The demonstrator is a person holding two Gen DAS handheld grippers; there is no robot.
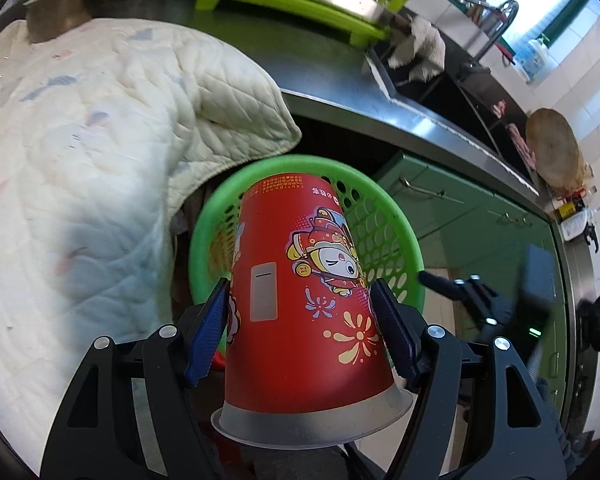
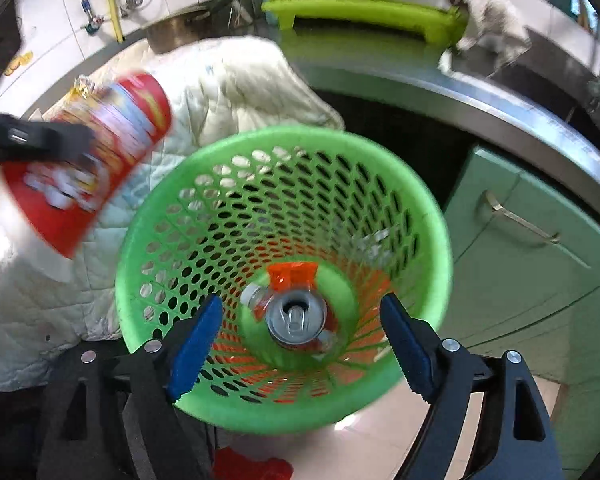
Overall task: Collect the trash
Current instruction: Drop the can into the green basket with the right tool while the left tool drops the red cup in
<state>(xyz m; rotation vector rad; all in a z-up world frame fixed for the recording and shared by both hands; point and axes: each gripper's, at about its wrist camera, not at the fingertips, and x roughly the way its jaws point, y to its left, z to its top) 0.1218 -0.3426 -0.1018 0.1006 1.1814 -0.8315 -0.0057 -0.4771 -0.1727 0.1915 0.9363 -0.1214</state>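
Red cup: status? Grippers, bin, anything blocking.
Left gripper shut on red cup, beside the green basket. Right gripper open, empty, over basket. Can and bottle inside. Nothing blocking.

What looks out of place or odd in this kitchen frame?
A quilted white blanket is draped over the steel counter, its corner hanging above the green mesh basket. Something red lies on the floor beside the basket rather than inside.
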